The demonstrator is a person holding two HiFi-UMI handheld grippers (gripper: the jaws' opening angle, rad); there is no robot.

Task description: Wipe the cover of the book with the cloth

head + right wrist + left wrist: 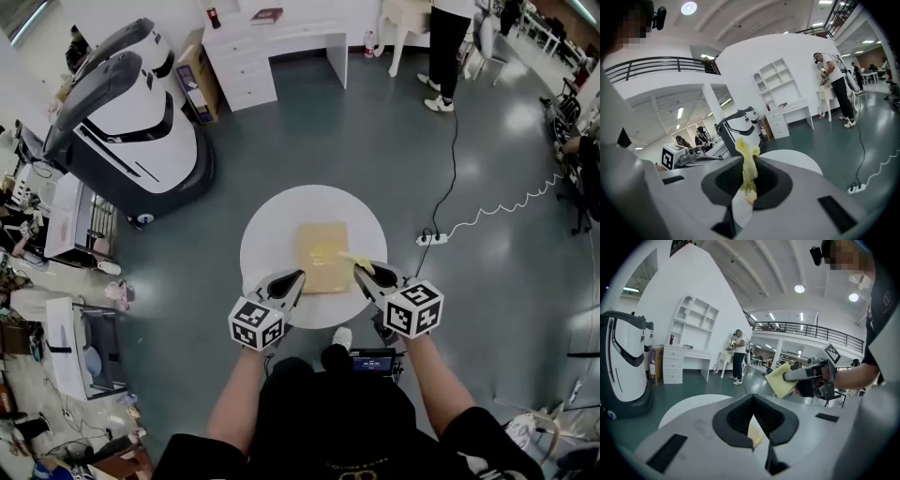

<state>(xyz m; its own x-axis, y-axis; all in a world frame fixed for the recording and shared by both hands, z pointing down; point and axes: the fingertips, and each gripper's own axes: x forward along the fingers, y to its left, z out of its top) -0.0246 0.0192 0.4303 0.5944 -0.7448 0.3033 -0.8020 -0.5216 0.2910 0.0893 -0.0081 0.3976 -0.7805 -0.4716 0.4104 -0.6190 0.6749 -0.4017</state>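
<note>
A tan book (322, 251) lies flat in the middle of a round white table (267, 234). My right gripper (360, 270) is shut on a yellow cloth (356, 260), which hangs over the book's near right corner. In the right gripper view the cloth (747, 161) sticks up, bunched, from between the jaws of the right gripper (749, 174). My left gripper (298, 276) sits at the book's near left corner, shut and empty. In the left gripper view the left gripper (753, 418) shows a sliver of the book (756, 435) below, with the cloth (780, 379) at the right.
A large white and black machine (127, 117) stands on the floor at the left. A white desk (272, 47) is at the back, and a person (445, 47) stands beside it. A power strip with a coiled white cord (433, 238) lies right of the table.
</note>
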